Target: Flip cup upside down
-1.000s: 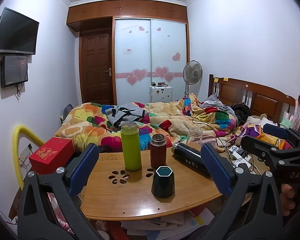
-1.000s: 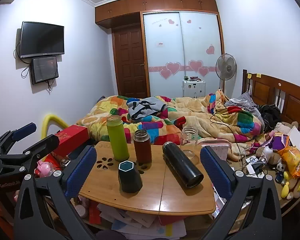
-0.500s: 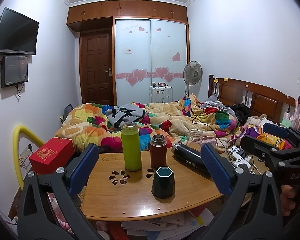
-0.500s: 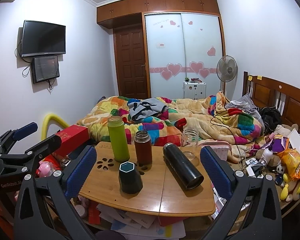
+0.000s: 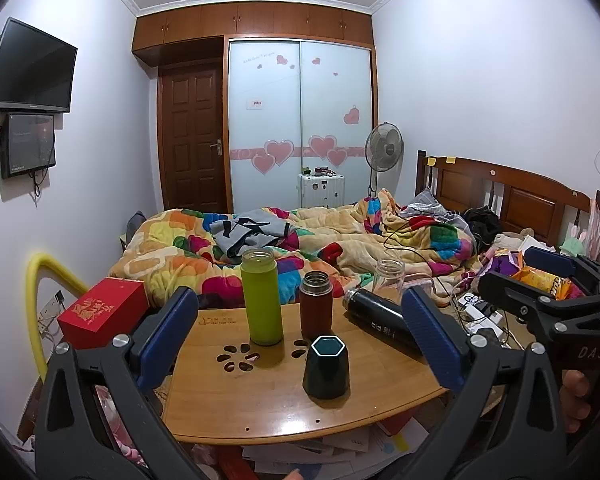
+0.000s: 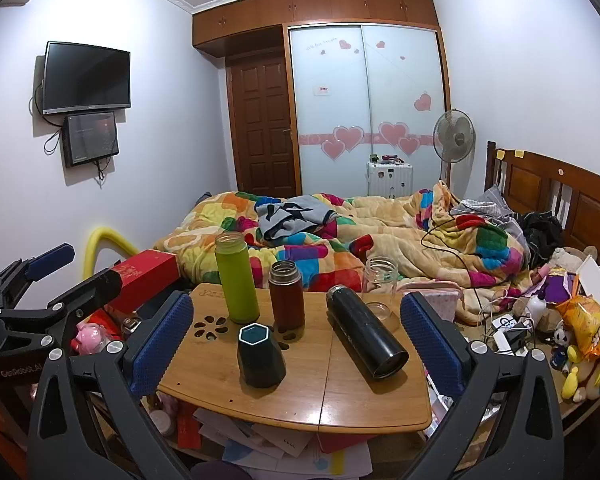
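A dark green hexagonal cup (image 5: 326,367) stands upright, mouth up, near the front of the small wooden table (image 5: 228,404); it also shows in the right wrist view (image 6: 261,356). My left gripper (image 5: 300,336) is open and empty, held back from the table with the cup between its blue pads. My right gripper (image 6: 296,332) is open and empty, also short of the table. Each gripper shows at the edge of the other's view.
On the table stand a green bottle (image 6: 237,282), a brown flask (image 6: 287,300) and a clear jar (image 6: 379,288); a black flask (image 6: 366,331) lies on its side. A red box (image 5: 102,312) sits left. A cluttered bed lies behind, papers under the table.
The right wrist view has shifted slightly, bringing the table a little closer. The left gripper has barely moved. Nothing on the table has moved.
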### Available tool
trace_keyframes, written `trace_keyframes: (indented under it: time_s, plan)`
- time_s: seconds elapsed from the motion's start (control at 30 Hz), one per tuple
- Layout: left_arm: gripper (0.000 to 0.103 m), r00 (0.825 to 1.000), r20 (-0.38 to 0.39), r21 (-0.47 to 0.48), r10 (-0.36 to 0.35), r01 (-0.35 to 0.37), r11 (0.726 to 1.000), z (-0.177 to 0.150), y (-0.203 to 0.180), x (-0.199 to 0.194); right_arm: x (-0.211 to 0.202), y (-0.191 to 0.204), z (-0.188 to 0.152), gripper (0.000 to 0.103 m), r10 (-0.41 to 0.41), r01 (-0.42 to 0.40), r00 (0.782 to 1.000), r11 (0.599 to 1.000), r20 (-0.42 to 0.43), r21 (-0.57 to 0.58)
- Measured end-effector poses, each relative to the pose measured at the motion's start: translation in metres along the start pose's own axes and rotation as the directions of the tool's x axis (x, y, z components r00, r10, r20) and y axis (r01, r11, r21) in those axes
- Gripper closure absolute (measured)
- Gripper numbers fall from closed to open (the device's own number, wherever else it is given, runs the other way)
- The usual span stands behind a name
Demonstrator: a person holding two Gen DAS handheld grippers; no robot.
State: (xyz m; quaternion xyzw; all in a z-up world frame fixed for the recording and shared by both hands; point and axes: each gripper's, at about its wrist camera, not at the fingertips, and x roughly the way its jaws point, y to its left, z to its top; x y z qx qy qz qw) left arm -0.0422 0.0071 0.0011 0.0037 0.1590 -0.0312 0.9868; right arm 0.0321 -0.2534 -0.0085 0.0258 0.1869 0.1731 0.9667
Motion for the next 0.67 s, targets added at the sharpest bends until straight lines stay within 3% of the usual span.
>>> trace_keyframes:
  time_s: [0.67]
  plan:
    - [0.0,0.999,-0.018,-0.041,-0.035,0.034,0.999,0.0006,-0.0046,0.0065,0.0004,-0.0028,-0.0023,0.0,-0.004,0.004,1.0,1.0,-0.002,0.0]
